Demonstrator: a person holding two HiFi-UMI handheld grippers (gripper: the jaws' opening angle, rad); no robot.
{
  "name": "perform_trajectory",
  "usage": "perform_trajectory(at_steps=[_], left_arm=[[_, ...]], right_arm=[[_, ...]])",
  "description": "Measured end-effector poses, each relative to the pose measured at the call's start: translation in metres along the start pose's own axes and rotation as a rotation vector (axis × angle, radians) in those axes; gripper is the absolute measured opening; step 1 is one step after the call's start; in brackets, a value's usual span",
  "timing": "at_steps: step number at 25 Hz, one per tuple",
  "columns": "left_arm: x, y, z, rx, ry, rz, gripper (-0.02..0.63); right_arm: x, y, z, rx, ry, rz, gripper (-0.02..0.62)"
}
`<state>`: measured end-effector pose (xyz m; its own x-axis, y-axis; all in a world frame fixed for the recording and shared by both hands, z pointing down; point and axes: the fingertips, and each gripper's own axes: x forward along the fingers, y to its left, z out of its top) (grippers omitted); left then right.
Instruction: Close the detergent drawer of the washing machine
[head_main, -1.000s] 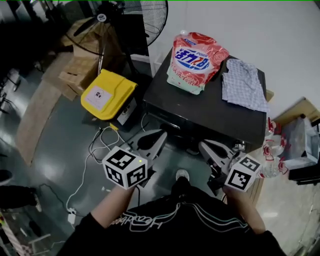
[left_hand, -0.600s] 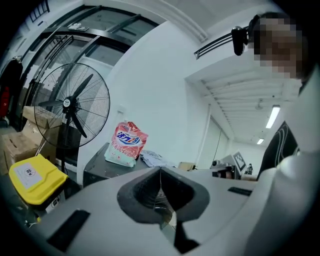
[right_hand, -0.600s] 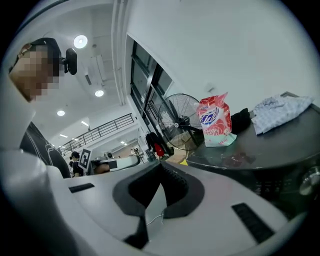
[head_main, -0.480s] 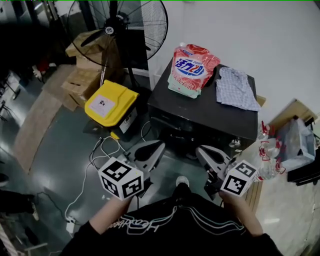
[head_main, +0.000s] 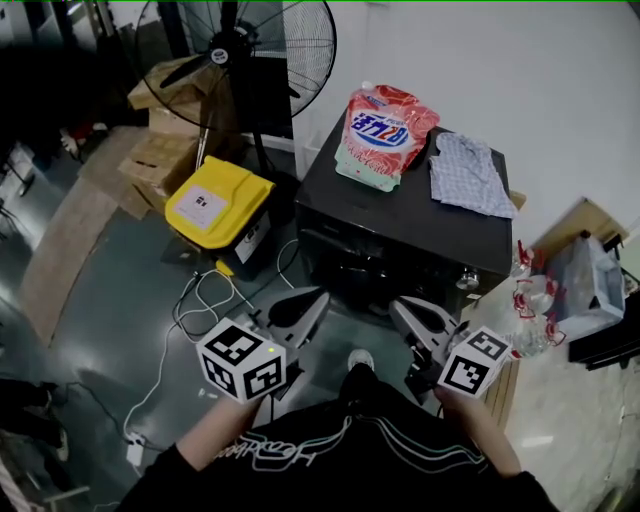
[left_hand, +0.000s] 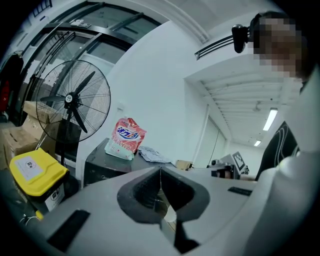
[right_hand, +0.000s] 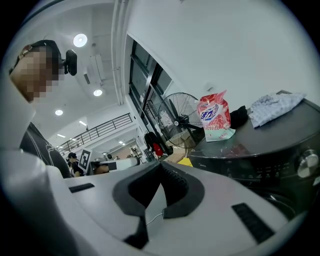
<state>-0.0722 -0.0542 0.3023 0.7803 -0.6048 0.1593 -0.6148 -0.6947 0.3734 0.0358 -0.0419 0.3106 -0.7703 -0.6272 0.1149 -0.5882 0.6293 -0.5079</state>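
**Desk:** What were the claws carrying?

**Operator:** Nothing. My left claw (head_main: 316, 300) and my right claw (head_main: 400, 306) were each pressed together. Their pads met at the tips, and only floor showed through the gap behind them. I held both low in front of me, with the marker cubes nearest my body.

**Desk:** And the drawer?

**Operator:** The detergent drawer (head_main: 338, 243) lay ahead of and above both claws. It sat in the upper front band of the dark washing machine (head_main: 420, 215), towards that band's left end. The front was too dark for me to tell how far the drawer stood out.

**Desk:** Which claw had the shorter reach?

**Operator:** The left, by my reckoning. It pointed almost at that end, while the right claw lay nearer the knob (right_hand: 308, 164) at the other end. As I judged it, the drawer's long axis ran away from me, front to back into the machine. A push would likely have had to go straight ahead along that line, not sideways.

**Desk:** And beyond?

**Operator:** Farther off, on the lid, a pink detergent pouch (head_main: 388, 122) sat near a checked cloth (head_main: 468, 172). Left of the machine was a yellow box (head_main: 213, 200), and past that a standing fan (head_main: 240, 50).
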Motion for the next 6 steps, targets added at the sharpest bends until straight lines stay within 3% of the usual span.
perform_trajectory(at_steps=[6], left_arm=[[-0.0007, 0.0033, -0.0028, -0.001, 0.001, 0.005, 0.025]], right_arm=[[0.0025, -0.0042, -0.0031, 0.003, -0.003, -0.002, 0.026]])
